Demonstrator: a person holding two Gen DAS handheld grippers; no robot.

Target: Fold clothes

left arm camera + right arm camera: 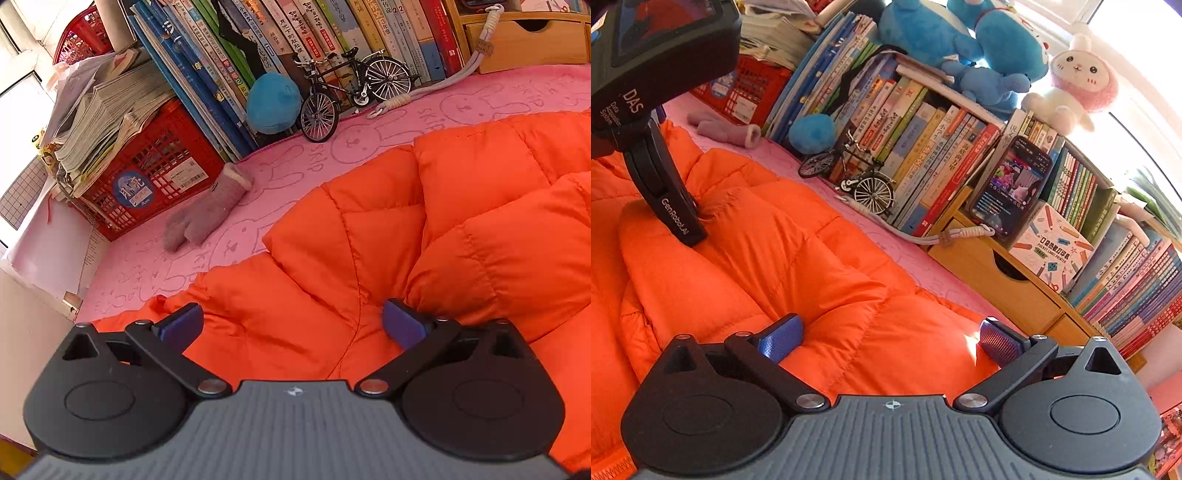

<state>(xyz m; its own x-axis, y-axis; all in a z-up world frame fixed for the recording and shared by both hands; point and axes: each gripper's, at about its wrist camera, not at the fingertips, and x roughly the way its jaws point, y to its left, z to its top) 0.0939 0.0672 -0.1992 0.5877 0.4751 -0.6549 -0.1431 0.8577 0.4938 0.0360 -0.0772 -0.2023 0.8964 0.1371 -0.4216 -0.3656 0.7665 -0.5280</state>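
Observation:
An orange quilted puffer jacket (424,229) lies rumpled on a pink rabbit-print cloth (280,173). My left gripper (291,326) hovers low over the jacket with its blue pads wide apart and only loose fabric between them. In the right wrist view the same jacket (812,258) fills the lower left. My right gripper (890,338) is open over the jacket's near edge, nothing pinched. The left gripper's black body (665,177) shows at upper left, its tip pressed down into the jacket.
A grey-pink glove (201,214) lies on the cloth by a red crate (155,166) of papers. Books (258,44), a blue plush ball (273,101) and a model bicycle (351,92) line the back. A wooden drawer unit (1008,284), a phone (1012,184) and plush toys (964,48) stand to the right.

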